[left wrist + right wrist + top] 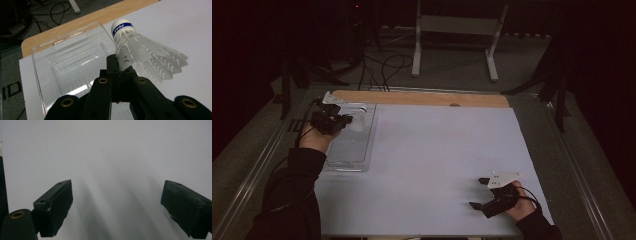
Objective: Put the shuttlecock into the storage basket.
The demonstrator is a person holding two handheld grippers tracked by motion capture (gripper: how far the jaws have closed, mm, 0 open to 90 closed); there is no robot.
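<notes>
- White feathered shuttlecock [140, 47], its white cork ringed by a blue band with white lettering
- Clear ribbed plastic tray [72, 62]
- Pale grey table mat [447, 165]
- Light wooden table edge [422, 98]
- Black two-jaw grippers, brass-coloured rivets

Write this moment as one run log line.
left gripper: shut on shuttlecock | above clear tray | right gripper: open, over white table
</notes>
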